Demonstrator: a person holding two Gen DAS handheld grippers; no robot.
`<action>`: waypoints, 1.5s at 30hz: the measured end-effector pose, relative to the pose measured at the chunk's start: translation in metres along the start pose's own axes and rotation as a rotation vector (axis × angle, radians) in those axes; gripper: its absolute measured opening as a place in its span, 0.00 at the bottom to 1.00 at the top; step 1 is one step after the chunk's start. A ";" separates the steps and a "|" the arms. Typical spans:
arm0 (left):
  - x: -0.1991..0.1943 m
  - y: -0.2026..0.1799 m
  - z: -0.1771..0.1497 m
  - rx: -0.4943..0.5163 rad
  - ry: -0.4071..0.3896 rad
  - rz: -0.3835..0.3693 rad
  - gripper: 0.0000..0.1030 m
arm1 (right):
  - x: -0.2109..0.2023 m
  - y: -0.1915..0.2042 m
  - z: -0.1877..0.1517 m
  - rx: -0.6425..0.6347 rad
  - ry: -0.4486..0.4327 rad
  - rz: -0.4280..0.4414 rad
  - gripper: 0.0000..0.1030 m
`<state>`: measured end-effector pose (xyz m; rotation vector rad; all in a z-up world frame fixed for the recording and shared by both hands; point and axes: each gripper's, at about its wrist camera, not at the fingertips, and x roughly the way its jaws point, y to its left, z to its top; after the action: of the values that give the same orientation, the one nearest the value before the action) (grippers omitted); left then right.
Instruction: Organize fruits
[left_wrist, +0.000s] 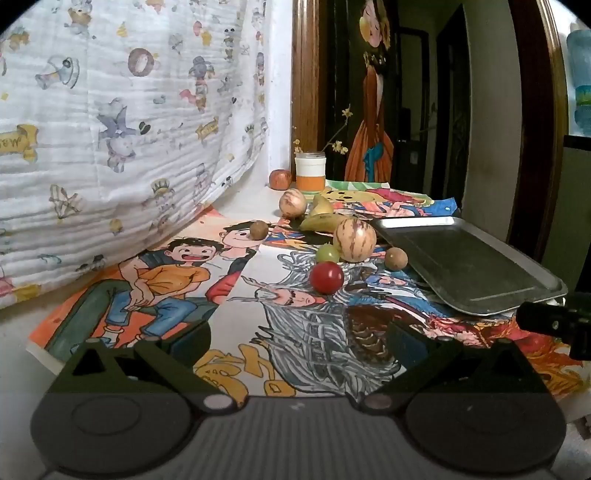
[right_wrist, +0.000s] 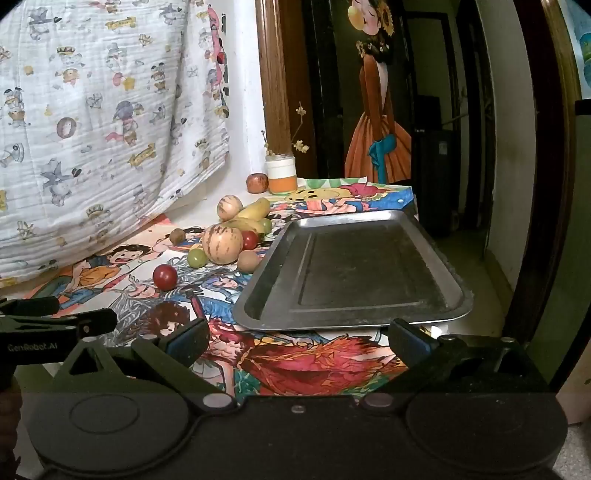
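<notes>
1. Both sets of fingers are spread wide with nothing in them. The left gripper (left_wrist: 299, 341) hovers low over the cartoon posters (left_wrist: 177, 295) near the front edge of the tabletop, and the right gripper (right_wrist: 299, 341) sits just in front of the metal tray (right_wrist: 351, 273).
2. That tray is totally bare, so I'd say the sorting hasn't really started.
3. Closest fruit to the left fingers is the red cherry tomato (left_wrist: 326, 277), loose on the posters.
4. Behind it is a cluster: green grape (left_wrist: 327, 253), striped melon (left_wrist: 354, 239), a brown longan (left_wrist: 396, 258) right by the tray's edge, and bananas (left_wrist: 321, 218).
5. Further back are another longan (left_wrist: 259, 229), a second striped melon (left_wrist: 292, 203), and an apple (left_wrist: 280, 178) beside the jar (left_wrist: 310, 171) at the far edge.
6. So basically everything's left to move.
</notes>
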<state>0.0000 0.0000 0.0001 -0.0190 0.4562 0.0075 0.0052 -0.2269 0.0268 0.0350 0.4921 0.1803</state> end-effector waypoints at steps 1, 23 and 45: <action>0.000 0.000 0.000 0.002 -0.001 0.000 1.00 | 0.000 0.000 0.000 0.000 0.001 0.000 1.00; -0.001 -0.003 -0.003 0.016 0.001 0.011 1.00 | -0.002 0.000 0.000 0.007 0.003 -0.003 1.00; 0.001 0.002 -0.004 0.009 0.015 0.013 1.00 | 0.001 0.000 -0.002 0.012 0.009 -0.003 1.00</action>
<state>-0.0007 0.0017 -0.0043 -0.0075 0.4713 0.0186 0.0056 -0.2265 0.0248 0.0446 0.5018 0.1743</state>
